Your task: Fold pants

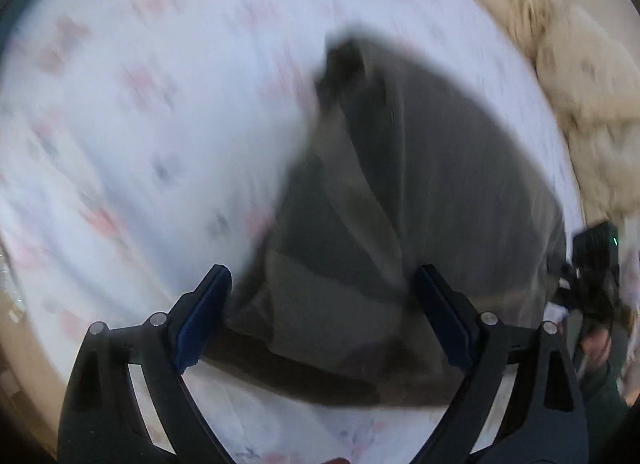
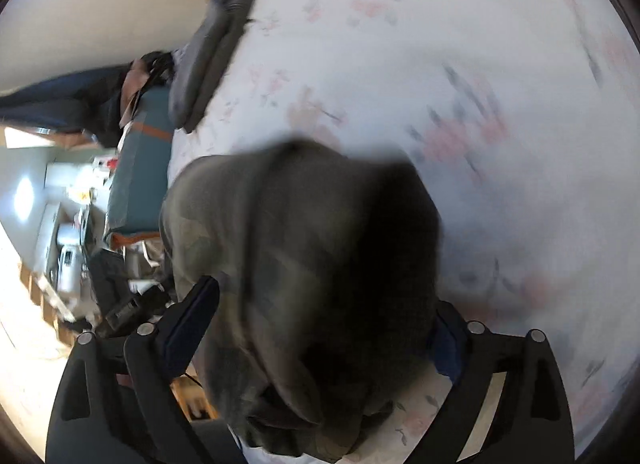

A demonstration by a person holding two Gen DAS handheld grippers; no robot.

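We are looking at the grey pants [image 1: 420, 200], which are lying bunched on the floral bedsheet [image 1: 140, 112], and both views are blurring. In the left wrist view the fabric is spreading between the fingers of our left gripper [image 1: 322, 304], whose jaws are standing wide apart with the dark blue pads [image 1: 204, 324] clear of the cloth. In the right wrist view the pants [image 2: 304, 264] are heaping up between the fingers of our right gripper [image 2: 324, 324], which is also standing wide apart; its left pad [image 2: 192, 320] is showing bare, while the cloth is covering most of the other. Farther along the bed edge another folded grey garment [image 2: 208, 52] is resting, and a cream blanket [image 1: 560, 64] is crumpling beside the sheet.
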